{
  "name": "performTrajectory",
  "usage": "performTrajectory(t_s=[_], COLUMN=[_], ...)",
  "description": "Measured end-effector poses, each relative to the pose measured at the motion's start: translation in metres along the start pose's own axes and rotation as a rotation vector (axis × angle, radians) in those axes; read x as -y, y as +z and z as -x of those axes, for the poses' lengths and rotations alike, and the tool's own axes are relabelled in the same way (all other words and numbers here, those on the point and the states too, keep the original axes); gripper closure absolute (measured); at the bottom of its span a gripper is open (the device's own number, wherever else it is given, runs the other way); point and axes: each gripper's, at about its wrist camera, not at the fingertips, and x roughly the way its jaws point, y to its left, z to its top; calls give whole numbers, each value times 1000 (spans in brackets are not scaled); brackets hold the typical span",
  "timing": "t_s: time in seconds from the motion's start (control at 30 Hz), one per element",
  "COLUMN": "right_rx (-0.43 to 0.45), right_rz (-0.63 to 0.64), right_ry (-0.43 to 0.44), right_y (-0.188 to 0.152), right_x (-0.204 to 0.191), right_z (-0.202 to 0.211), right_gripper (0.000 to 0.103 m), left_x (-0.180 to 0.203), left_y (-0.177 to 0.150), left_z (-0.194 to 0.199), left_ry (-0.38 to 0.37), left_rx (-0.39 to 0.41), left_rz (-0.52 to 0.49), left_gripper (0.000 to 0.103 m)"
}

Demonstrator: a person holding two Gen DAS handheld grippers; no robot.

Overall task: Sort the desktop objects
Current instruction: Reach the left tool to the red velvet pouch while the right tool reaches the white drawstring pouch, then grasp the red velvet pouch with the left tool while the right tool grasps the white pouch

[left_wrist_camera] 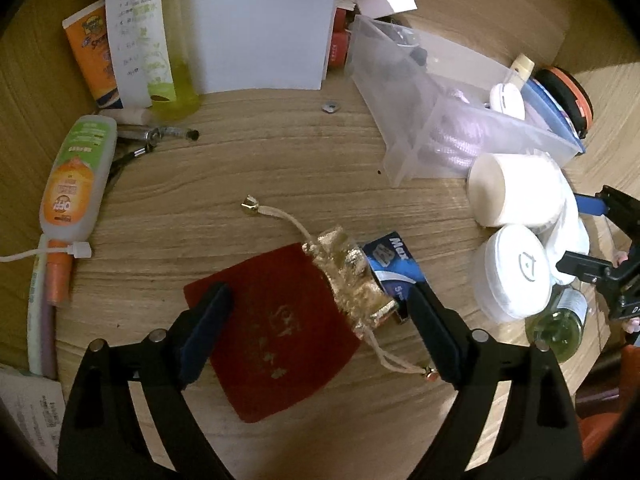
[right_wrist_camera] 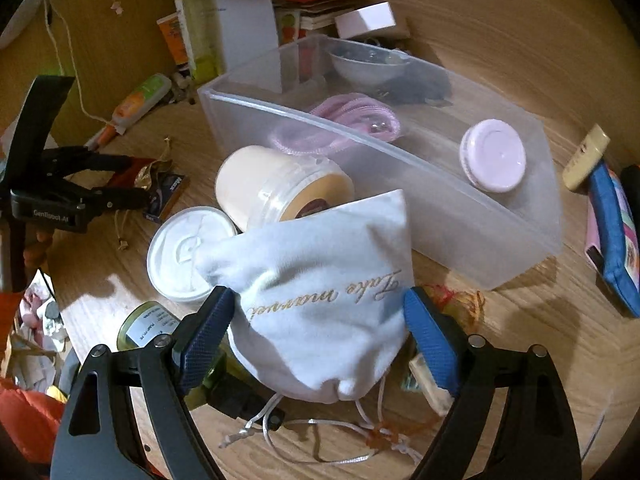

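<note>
Light wood-grain desk [left_wrist_camera: 304, 152] w/ wood back panel [right_wrist_camera: 500, 8], warm dim light.

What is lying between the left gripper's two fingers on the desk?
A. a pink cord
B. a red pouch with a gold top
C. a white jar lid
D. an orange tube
B: in the left wrist view the left gripper stands open with the red pouch flat on the desk between its fingers, the pouch's gold top lying toward the right finger.
</note>
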Motion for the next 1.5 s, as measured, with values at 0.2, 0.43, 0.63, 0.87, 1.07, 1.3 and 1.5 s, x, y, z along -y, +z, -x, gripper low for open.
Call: performTrajectory(t_s=[0.2,0.43,0.63,0.87,1.07,1.3,1.5], right_rx=[-23,-13,33,96,168,300,399], right_rz=[26,-11,28,-30,-44,-102,-141], right_ry=[22,58,48,28,14,20,3], right_y=[5,5,0,-5,-10,-11,-7], right_x=[1,9,6,16,16,30,41], right_z=[-9,-14,-6,2,23,67,101], right_gripper=[8,3,29,51,54,54,54], left_x=[7,11,16,36,38,45,59], left_y=[-1,-1,-6,-9,-3,10,24], left_z=[-3,2,11,38,62,92,109], left_ry=[28,-12,-39,-49,-56,-124,-130], left_rx=[13,52,72,143,200,280,349], left_rz=[-27,-29,-28,-61,-33,-4,-13], left_gripper=[13,58,87,88,88,88,88])
